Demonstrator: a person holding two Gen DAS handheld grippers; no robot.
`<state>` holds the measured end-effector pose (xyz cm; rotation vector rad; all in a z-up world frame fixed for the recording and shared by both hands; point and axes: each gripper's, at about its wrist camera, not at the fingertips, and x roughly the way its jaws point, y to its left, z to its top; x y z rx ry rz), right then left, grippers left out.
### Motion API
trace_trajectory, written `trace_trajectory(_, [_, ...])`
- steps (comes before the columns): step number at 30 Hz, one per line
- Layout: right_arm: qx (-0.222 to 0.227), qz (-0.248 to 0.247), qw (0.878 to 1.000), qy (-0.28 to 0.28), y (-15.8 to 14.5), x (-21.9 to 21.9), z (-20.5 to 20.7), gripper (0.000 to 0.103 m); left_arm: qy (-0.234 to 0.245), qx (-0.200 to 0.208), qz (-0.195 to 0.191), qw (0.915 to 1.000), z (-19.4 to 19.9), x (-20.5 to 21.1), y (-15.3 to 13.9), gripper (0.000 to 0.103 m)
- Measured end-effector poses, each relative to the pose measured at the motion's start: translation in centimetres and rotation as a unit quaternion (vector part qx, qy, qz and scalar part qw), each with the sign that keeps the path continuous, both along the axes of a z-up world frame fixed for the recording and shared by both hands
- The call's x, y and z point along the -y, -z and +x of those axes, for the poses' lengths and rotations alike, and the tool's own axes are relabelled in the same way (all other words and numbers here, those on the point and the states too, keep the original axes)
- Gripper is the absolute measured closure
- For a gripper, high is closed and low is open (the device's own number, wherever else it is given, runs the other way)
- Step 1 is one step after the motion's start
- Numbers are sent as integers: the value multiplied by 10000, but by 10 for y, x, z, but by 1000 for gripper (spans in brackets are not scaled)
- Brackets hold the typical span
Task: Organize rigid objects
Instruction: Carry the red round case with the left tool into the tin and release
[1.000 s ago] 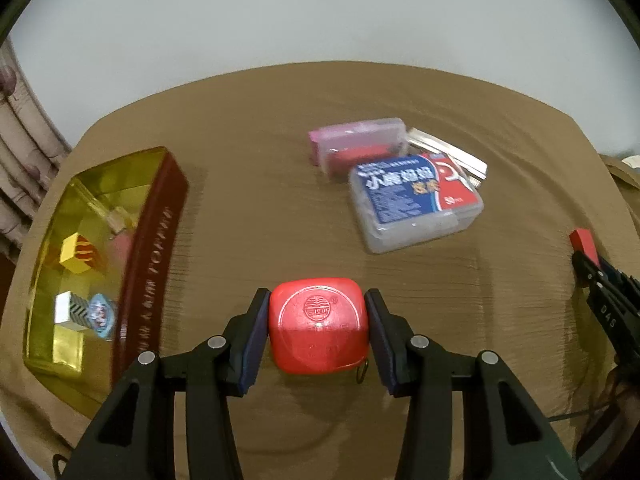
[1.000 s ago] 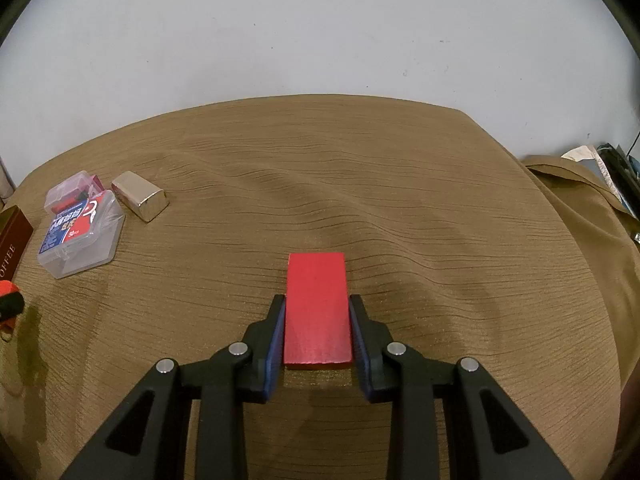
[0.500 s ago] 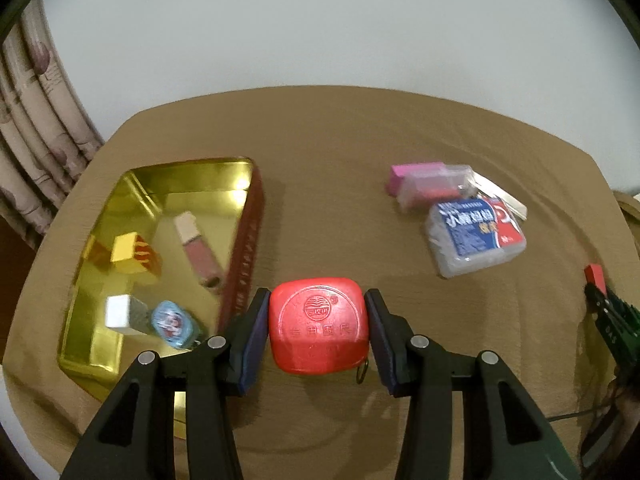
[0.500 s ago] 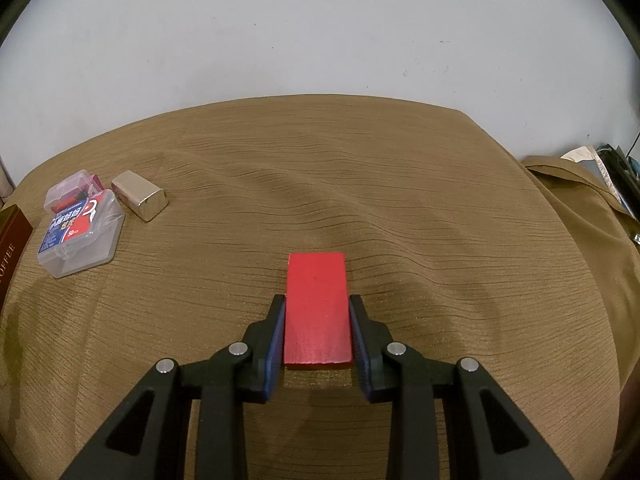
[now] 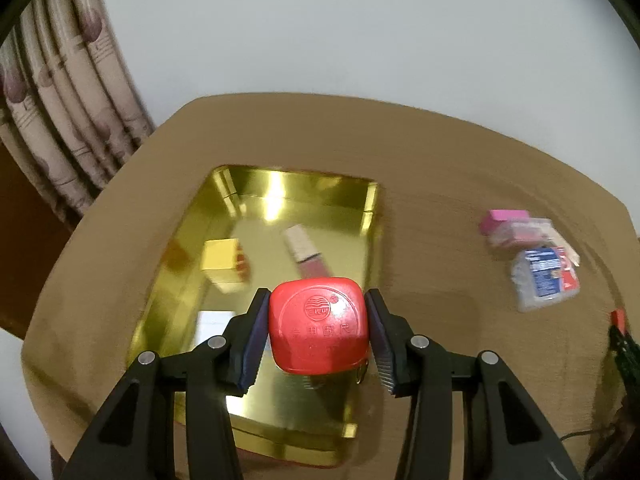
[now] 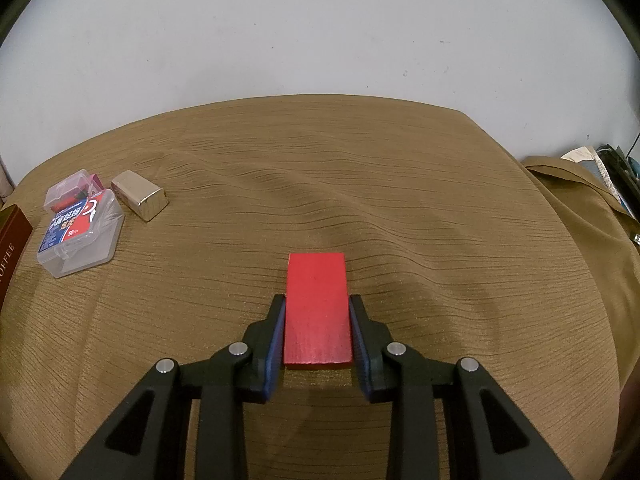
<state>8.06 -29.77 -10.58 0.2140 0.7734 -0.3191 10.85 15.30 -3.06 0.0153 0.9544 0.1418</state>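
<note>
My left gripper (image 5: 318, 336) is shut on a red tape measure (image 5: 318, 334) and holds it above the near right part of the gold tin tray (image 5: 280, 192). In the tray lie a yellow block (image 5: 222, 260), a pink tube (image 5: 306, 250) and a white block (image 5: 214, 326). My right gripper (image 6: 318, 340) is shut on a flat red block (image 6: 317, 304) low over the brown cloth. A clear box with a blue label (image 6: 78, 232), a small clear box (image 6: 68, 190) and a silver block (image 6: 140, 200) lie at the far left in the right wrist view.
The table is covered by a wrinkled brown cloth (image 6: 360, 200). The tray's dark red side (image 6: 10, 236) shows at the left edge. A curtain (image 5: 60, 100) hangs at the left. The boxes (image 5: 544, 276) lie right of the tray. Clutter (image 6: 600, 176) sits at the far right.
My left gripper has carried the tape measure left and up, from the cloth beside the tray to above the tray. The right gripper and its red block have not moved.
</note>
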Motion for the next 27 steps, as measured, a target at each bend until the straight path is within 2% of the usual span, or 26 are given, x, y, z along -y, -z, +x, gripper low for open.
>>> trace_trajectory(9, [-2, -5, 10000, 2, 0, 0, 0, 73, -256, -306, 131, 9991, -7, -47, 23, 60])
trace_trajectory(27, [-8, -25, 10000, -9, 0, -2, 2, 72, -506, -550, 62, 9972, -13, -83, 52, 60])
